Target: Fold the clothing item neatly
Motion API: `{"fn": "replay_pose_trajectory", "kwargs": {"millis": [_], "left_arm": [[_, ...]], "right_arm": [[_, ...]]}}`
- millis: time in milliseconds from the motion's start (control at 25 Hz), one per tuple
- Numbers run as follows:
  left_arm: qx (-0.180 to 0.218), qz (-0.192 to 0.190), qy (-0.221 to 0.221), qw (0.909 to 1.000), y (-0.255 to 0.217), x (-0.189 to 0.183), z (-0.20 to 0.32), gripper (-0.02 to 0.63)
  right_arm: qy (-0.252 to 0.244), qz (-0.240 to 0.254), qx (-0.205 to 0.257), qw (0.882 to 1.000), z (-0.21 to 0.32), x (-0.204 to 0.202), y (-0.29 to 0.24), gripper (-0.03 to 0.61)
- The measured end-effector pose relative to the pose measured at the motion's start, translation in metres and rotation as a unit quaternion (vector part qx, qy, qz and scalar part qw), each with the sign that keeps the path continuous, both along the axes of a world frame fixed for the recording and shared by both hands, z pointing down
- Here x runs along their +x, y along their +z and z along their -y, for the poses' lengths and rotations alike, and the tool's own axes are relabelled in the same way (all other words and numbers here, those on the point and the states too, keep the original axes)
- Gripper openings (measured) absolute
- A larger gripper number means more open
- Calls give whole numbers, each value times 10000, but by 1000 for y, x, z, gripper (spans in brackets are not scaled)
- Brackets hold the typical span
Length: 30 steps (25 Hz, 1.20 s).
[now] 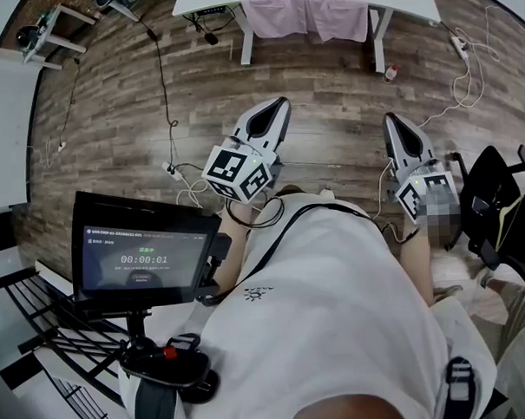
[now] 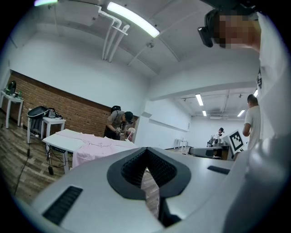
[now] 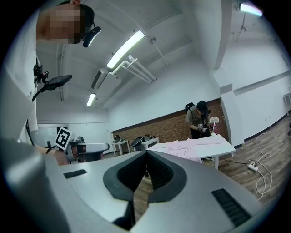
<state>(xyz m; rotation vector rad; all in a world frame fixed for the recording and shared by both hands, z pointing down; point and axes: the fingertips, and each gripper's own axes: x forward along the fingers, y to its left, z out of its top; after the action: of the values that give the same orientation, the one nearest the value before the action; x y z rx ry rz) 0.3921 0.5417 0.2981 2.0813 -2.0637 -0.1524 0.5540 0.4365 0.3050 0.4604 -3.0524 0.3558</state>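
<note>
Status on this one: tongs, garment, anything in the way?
Left tongs and right tongs shut, empty. Pink garment on white table ahead, not yet reached. Cables on floor between.

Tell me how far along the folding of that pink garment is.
Nothing looks done: the pink garment lies spread on the white table, part hanging over its edge. Nothing is in hand: the left gripper and right gripper are shut and empty, over the floor short of the table. All the folding is left.
</note>
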Motion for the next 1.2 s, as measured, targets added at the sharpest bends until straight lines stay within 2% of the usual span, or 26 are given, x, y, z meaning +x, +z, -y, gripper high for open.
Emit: {"fn": "replay_pose_trajectory", "kwargs": {"millis": [640,800,1000,1200], "left_arm": [[7,-7,-6,10000,-1,1,1,3],[-88,-31,41,9999,13,-26,22,3],[-148,-238,133,9995,21,-95,65,3],[-61,-163,267,9995,15,-96,75,3]], "right_arm": [[-111,5,42,9999,3,-5,-5,5],[-100,-85,4,9999,22,-34,4,5],[-39,-286,-73,9996,62,-102,8,5],[37,-186,49,9998,68,-103,1,5]]}}
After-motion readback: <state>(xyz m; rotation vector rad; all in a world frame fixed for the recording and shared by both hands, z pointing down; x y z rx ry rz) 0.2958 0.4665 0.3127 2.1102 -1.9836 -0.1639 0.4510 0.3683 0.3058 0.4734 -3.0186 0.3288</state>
